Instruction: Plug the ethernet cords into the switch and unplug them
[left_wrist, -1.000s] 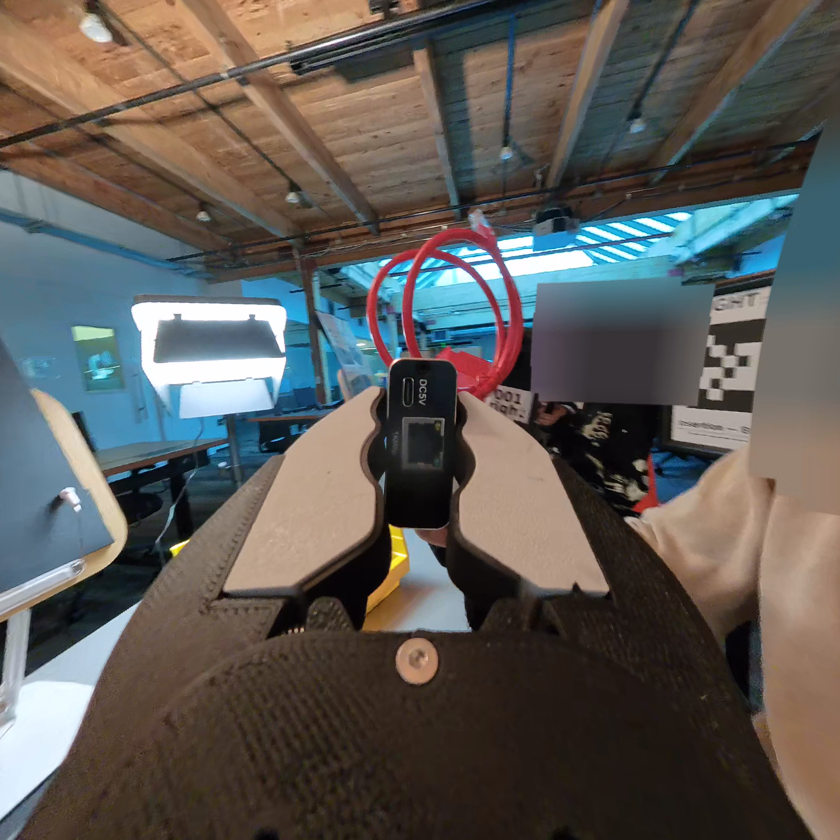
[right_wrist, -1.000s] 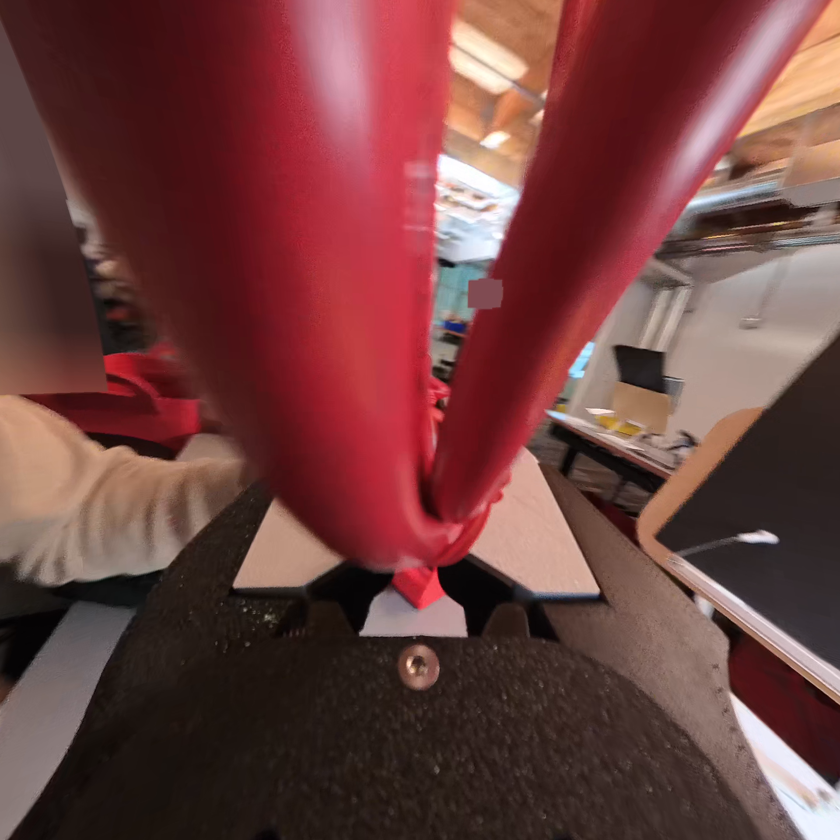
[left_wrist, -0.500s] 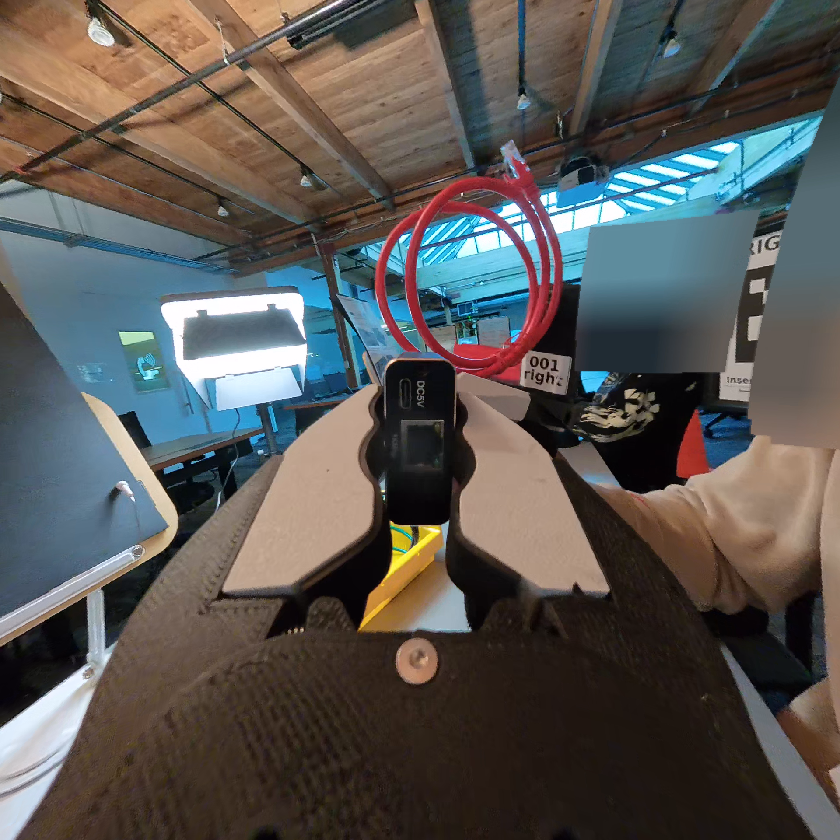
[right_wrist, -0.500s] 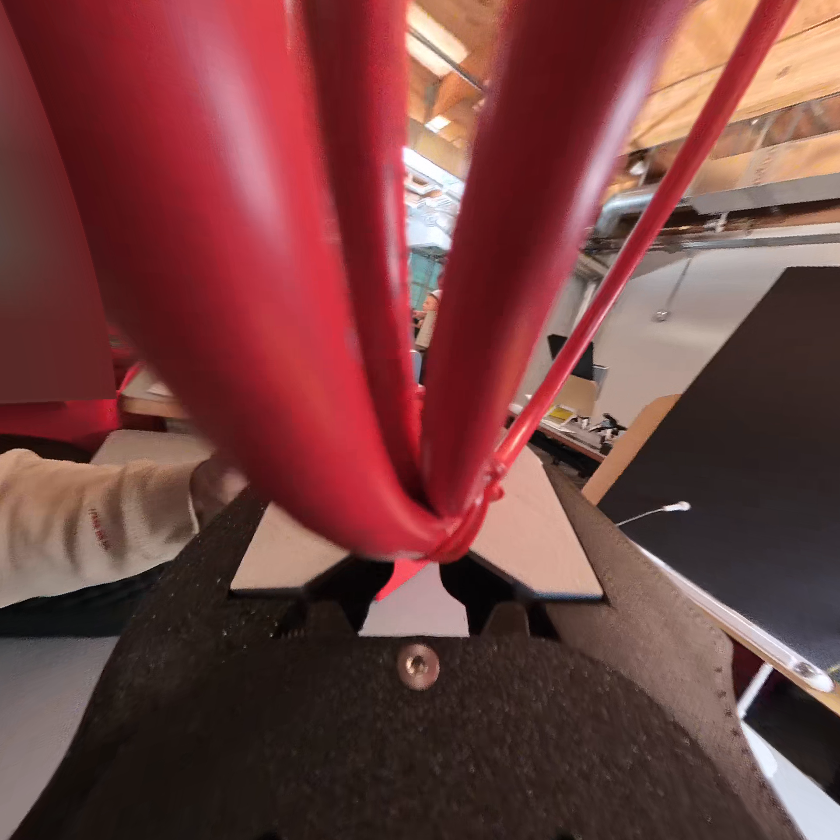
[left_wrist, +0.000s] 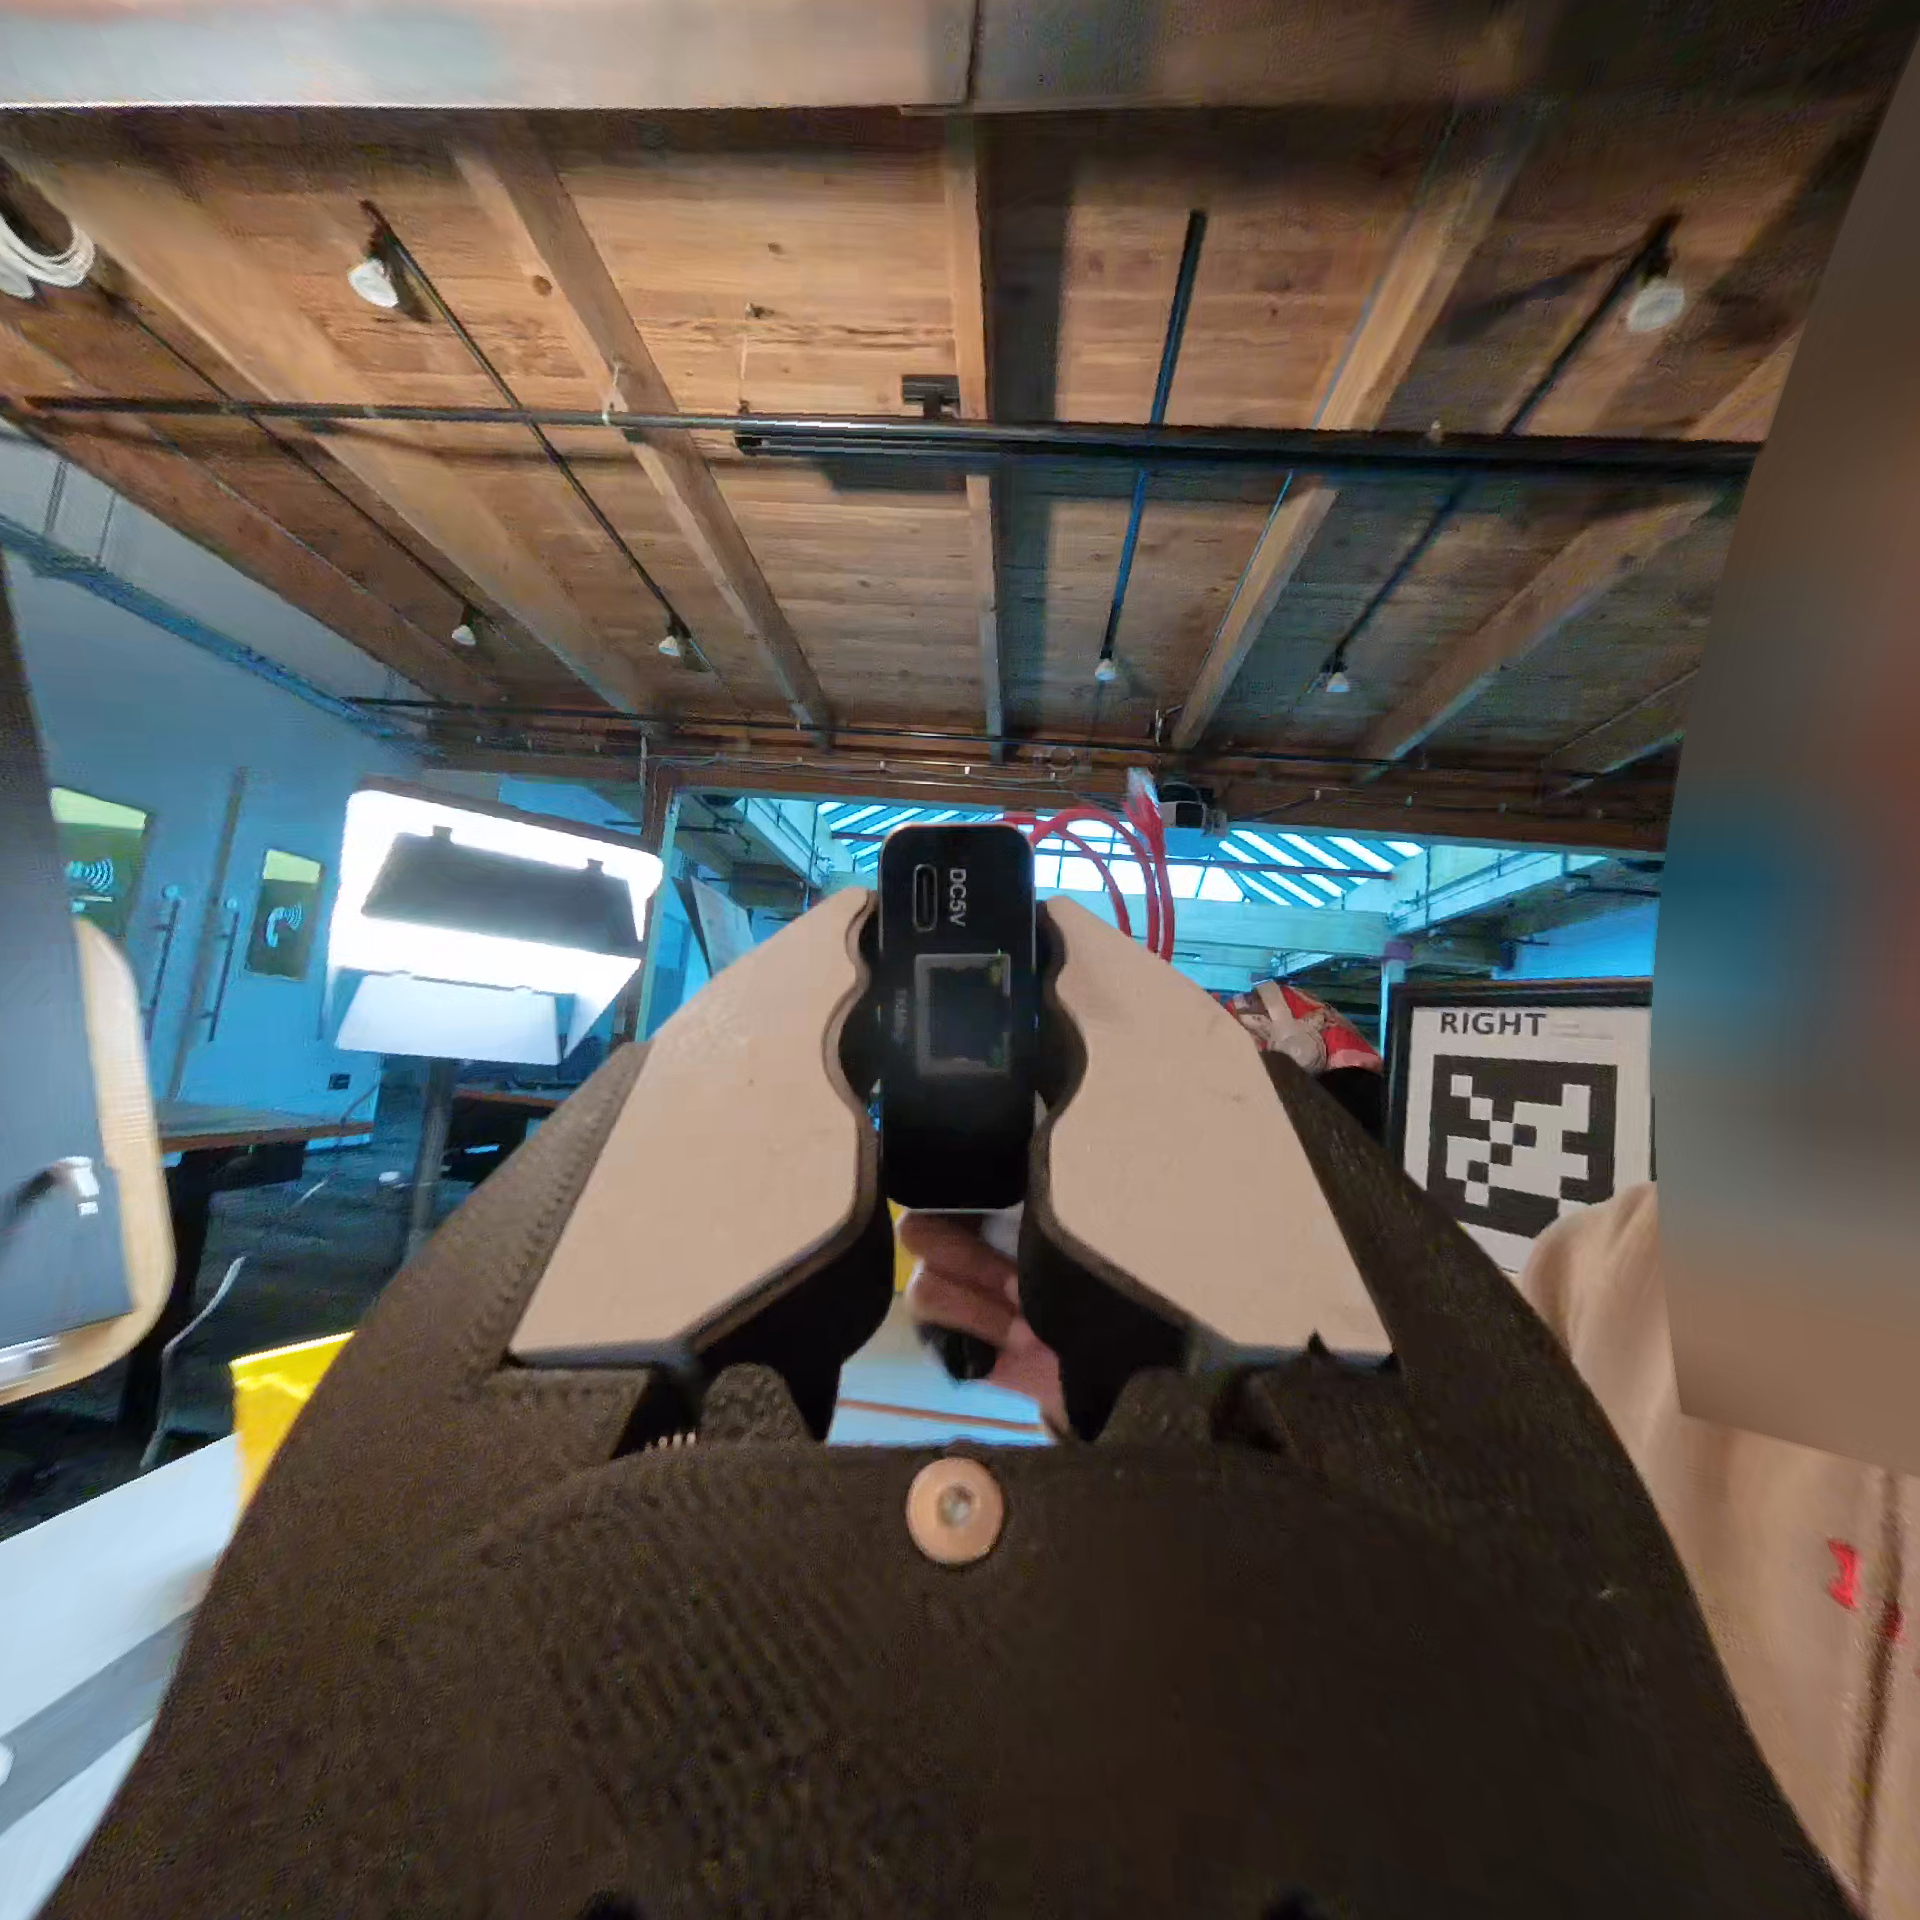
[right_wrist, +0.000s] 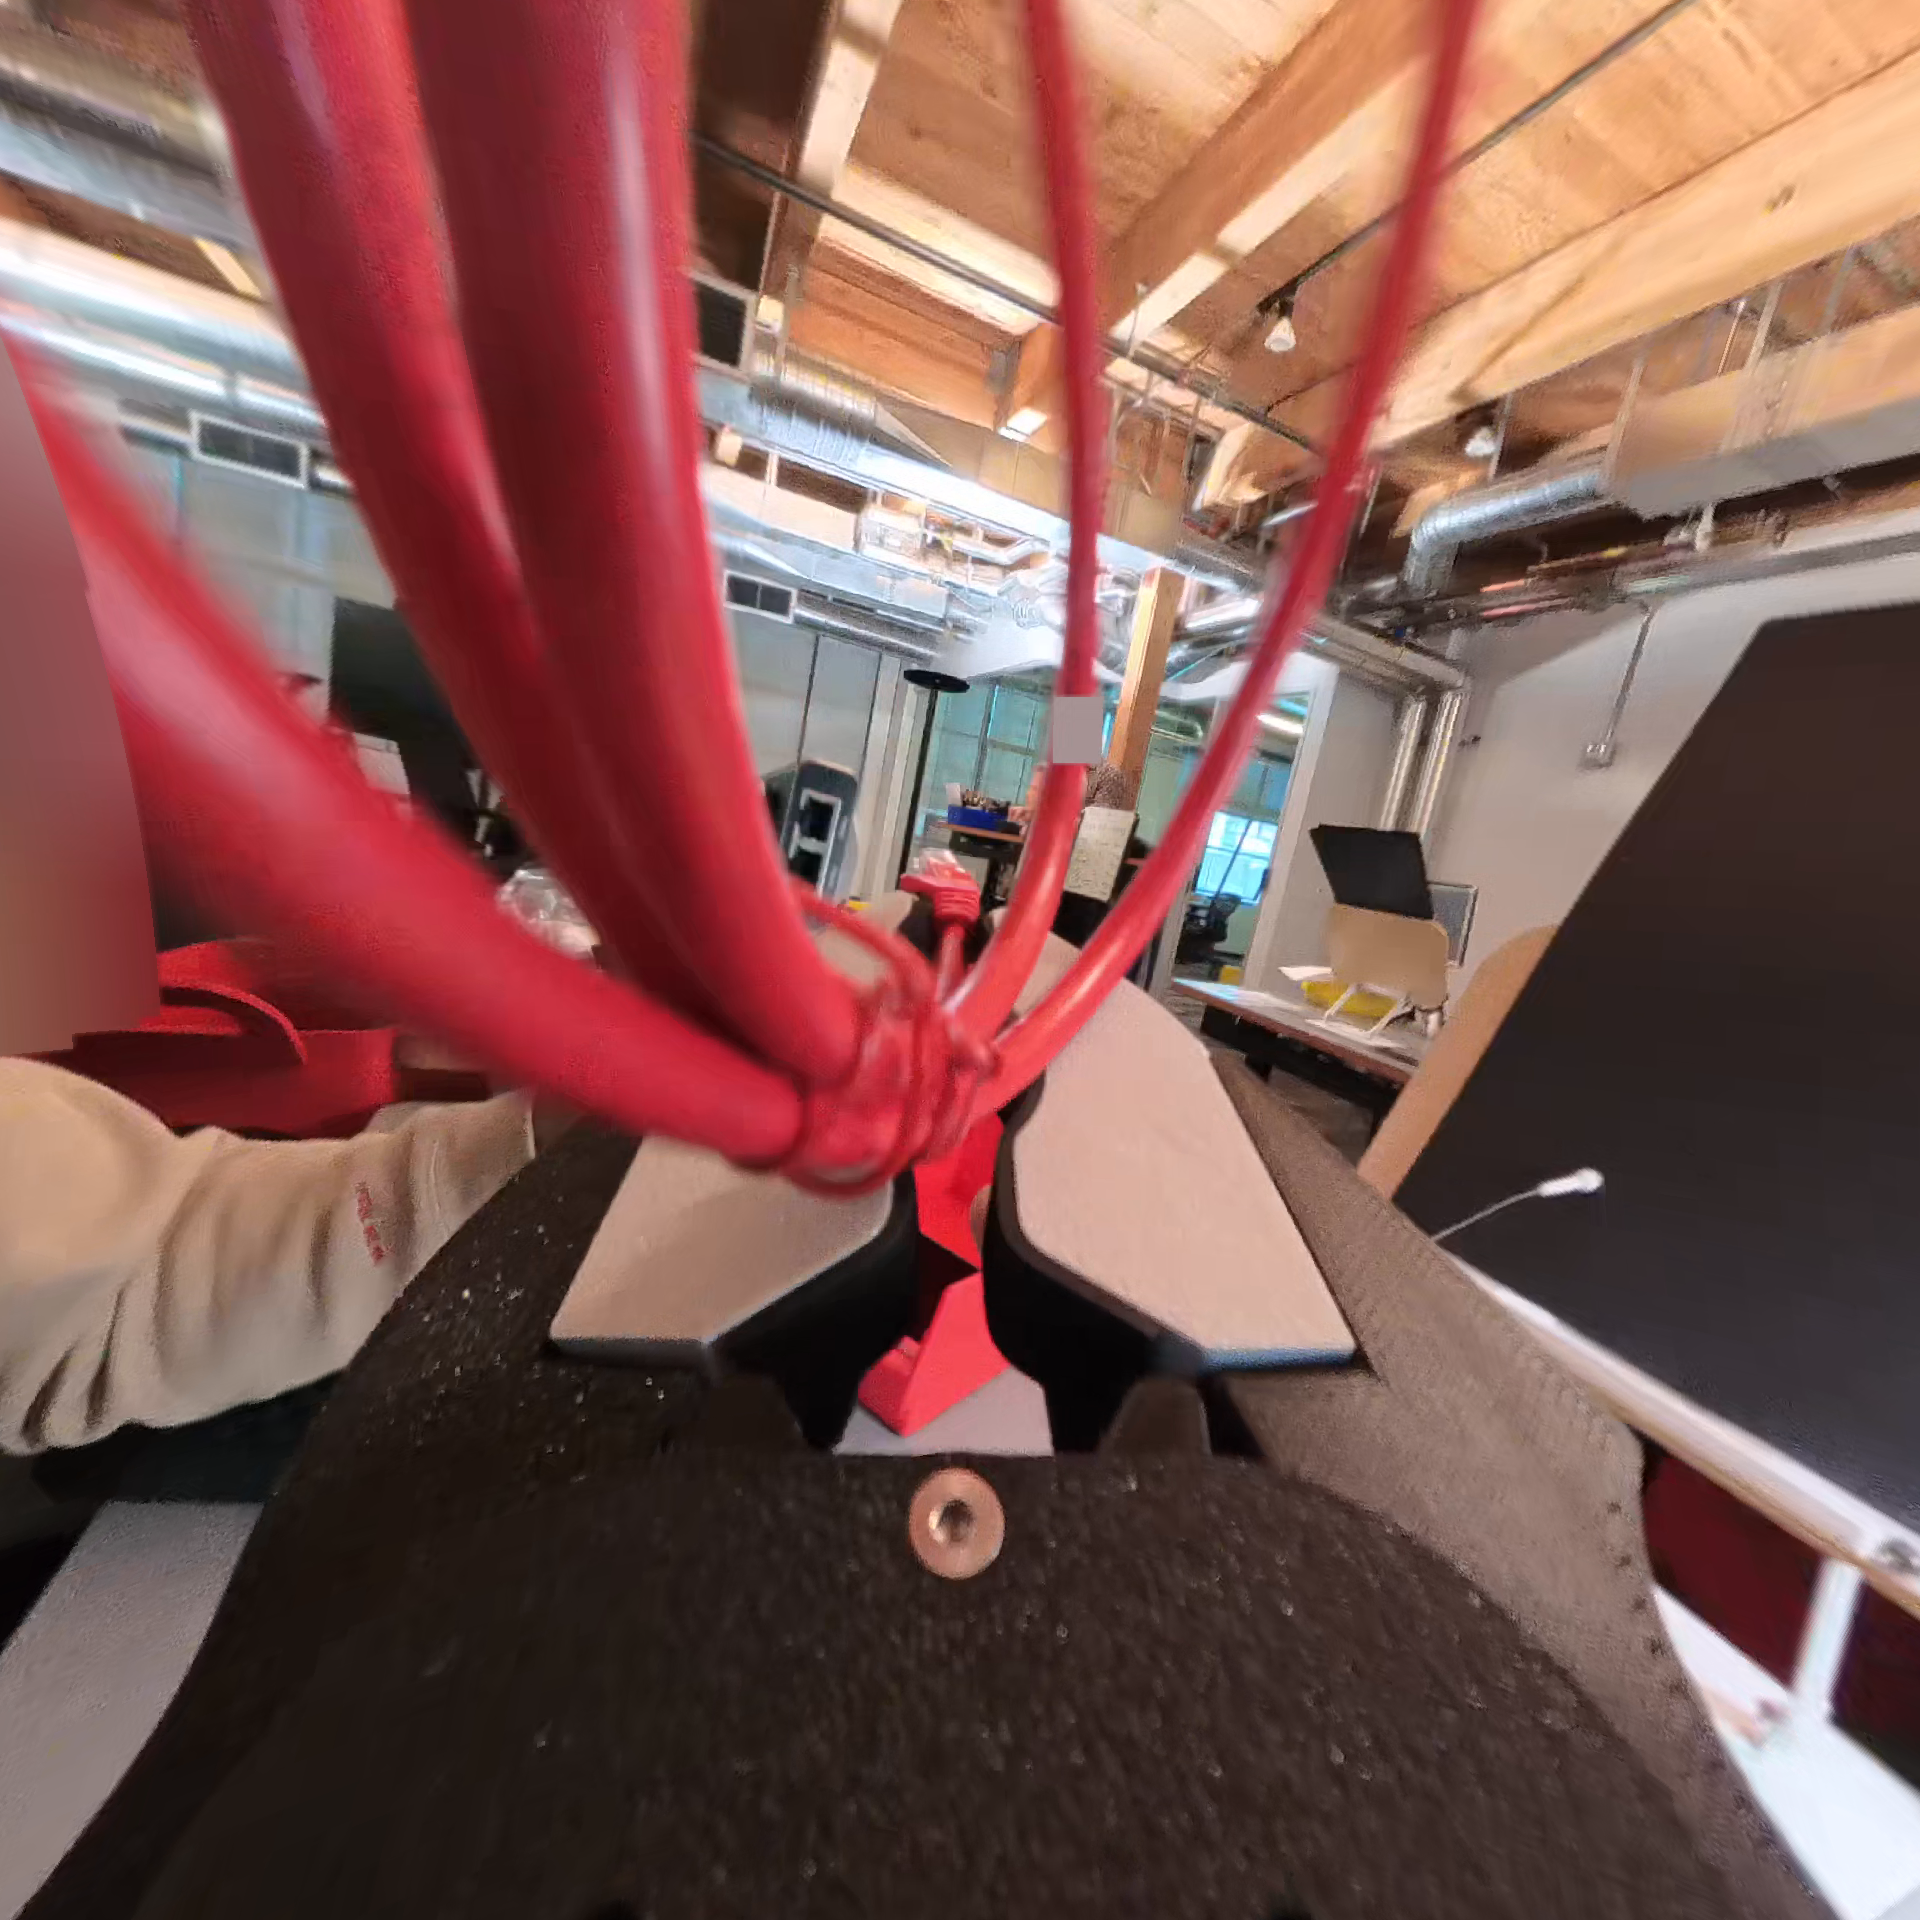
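My left gripper (left_wrist: 956, 966) is shut on a small black switch (left_wrist: 956, 1018), held upright in the air with its empty ethernet port facing the camera. Behind it, the top of a red ethernet cord coil (left_wrist: 1127, 878) with a plug shows. My right gripper (right_wrist: 951, 997) is shut on the red ethernet cord (right_wrist: 883, 1070) at its tied bundle. The cord's loops (right_wrist: 582, 644) rise up close to the camera, and a red plug (right_wrist: 940, 894) sticks up beyond the fingertips. A red object (right_wrist: 935, 1351) shows between the jaws below.
A person's cream sleeve (right_wrist: 208, 1226) and hand (left_wrist: 977, 1309) are close by. A marker board (left_wrist: 1517, 1122) stands to the right. A black panel (right_wrist: 1714, 1039) stands to the right, a studio light (left_wrist: 488, 925) to the left, a yellow bin (left_wrist: 281, 1382) and white table (left_wrist: 94, 1621) below. The tips of one gripper are about 12 cm away from the tips of the other.
The left gripper has tilted upward toward the ceiling with the switch; the red coil now sits lower, mostly hidden behind it. In the right view the cord loops have spread apart.
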